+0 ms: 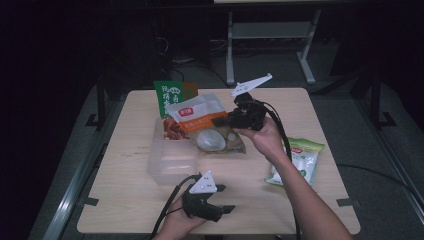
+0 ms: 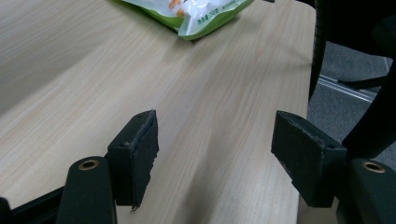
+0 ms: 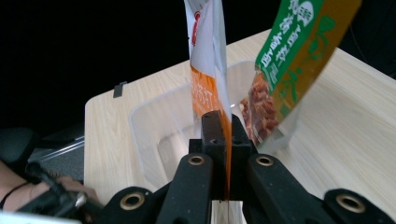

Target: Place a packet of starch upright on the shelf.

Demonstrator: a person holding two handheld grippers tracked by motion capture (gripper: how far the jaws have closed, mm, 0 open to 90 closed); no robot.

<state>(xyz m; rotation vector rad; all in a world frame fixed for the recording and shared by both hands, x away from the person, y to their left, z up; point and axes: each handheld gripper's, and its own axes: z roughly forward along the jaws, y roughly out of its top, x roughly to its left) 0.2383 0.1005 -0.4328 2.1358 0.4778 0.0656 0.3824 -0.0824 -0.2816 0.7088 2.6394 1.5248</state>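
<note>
Orange-white packet [image 3: 205,70] between right hand-held gripper [image 3: 223,135] jaws

Dim room; light wood table [image 1: 150,200]; grey floor [image 1: 350,105]; white metal frame [image 1: 270,35] behind

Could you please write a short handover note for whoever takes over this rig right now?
Right gripper: shut on the edge of the white-and-orange snack bag, held over the clear plastic bin.
Left gripper: open, holding nothing, low over the table near its front edge.
Done: the green-and-orange packet already stands in the bin.
Left, probably: lower and release the held bag into the bin; the green-and-white bag lies on the table's right side, untouched.
</note>
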